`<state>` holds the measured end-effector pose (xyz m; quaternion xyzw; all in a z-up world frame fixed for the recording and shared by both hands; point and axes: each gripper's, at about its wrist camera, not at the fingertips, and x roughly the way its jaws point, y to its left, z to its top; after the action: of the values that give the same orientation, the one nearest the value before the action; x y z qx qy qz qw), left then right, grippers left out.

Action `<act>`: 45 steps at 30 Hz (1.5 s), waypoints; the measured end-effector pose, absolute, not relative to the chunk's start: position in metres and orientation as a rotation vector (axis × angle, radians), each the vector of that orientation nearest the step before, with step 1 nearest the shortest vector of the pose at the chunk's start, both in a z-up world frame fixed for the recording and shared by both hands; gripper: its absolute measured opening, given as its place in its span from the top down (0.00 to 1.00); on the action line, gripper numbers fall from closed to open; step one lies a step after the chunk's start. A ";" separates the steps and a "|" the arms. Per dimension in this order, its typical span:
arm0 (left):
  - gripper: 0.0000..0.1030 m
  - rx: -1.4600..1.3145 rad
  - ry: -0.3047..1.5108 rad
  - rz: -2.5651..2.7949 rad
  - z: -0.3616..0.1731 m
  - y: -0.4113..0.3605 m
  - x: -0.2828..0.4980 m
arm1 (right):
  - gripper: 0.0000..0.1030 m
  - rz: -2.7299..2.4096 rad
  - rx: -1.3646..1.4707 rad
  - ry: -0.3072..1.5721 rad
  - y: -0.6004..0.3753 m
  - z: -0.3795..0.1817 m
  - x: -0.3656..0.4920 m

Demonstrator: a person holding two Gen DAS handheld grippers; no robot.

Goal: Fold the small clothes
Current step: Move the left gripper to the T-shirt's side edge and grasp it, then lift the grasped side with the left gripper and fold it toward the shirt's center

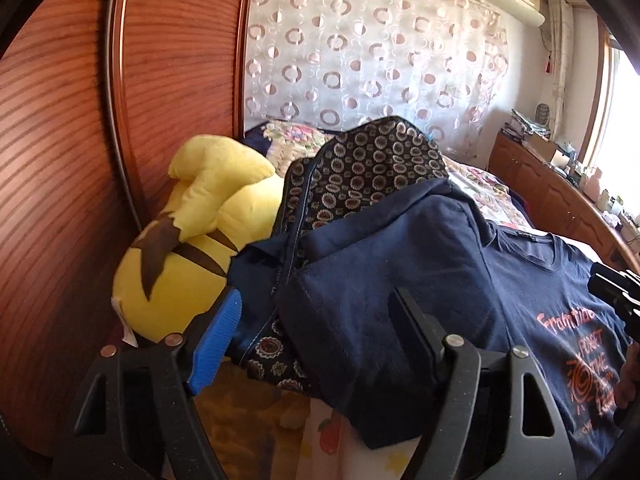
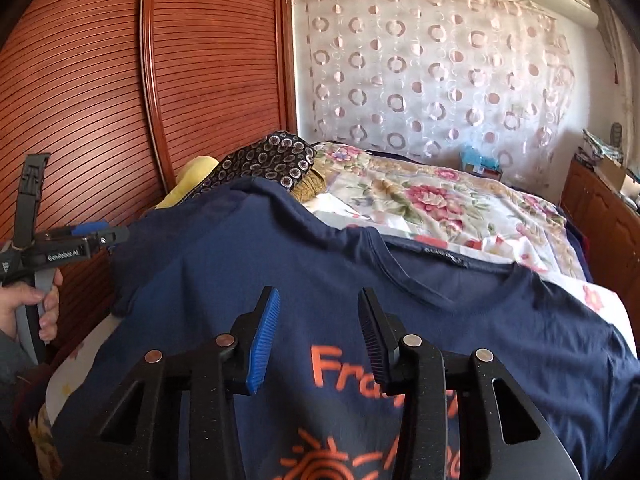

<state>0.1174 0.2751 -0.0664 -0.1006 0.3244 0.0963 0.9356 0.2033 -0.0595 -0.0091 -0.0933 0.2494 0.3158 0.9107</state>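
Bed with floral quilt (image 2: 440,200); navy T-shirt (image 2: 240,264) spread face up, left sleeve folded in (judged early). Left tongs (image 1: 316,340) and right tongs (image 2: 316,336) gape, holding nothing.

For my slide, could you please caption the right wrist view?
Open right gripper hovers over a navy T-shirt spread on the floral bed.

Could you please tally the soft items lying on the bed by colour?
Navy: 1, the navy cotton T-shirt with orange lettering.
Yellow: 1, the yellow plush toy with brown stripes.
Dark patterned: 1, the dark ring-patterned garment.
Floral: 1, the floral bedspread.
Total: 4.
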 end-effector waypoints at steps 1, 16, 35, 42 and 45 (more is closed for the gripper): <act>0.30 -0.215 0.672 0.192 -0.069 0.278 0.120 | 0.59 0.659 -0.198 0.516 -0.061 -0.009 0.205; 0.93 -0.188 0.723 0.131 -0.081 0.280 0.123 | 0.59 0.727 -0.284 0.534 -0.062 -0.027 0.169; 0.97 -0.002 0.503 -0.011 0.030 0.185 0.114 | 0.59 0.663 -0.309 0.467 -0.078 -0.005 0.165; 0.97 0.015 0.534 -0.161 0.038 0.118 0.135 | 0.59 0.627 -0.253 0.488 -0.106 -0.004 0.169; 0.87 0.000 0.540 -0.191 0.037 0.112 0.131 | 0.59 0.635 -0.237 0.513 -0.110 -0.006 0.171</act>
<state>0.1313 0.1123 0.0371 -0.0002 0.2665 -0.0943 0.9592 0.1707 -0.1101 -0.0057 -0.1148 0.2489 0.3083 0.9110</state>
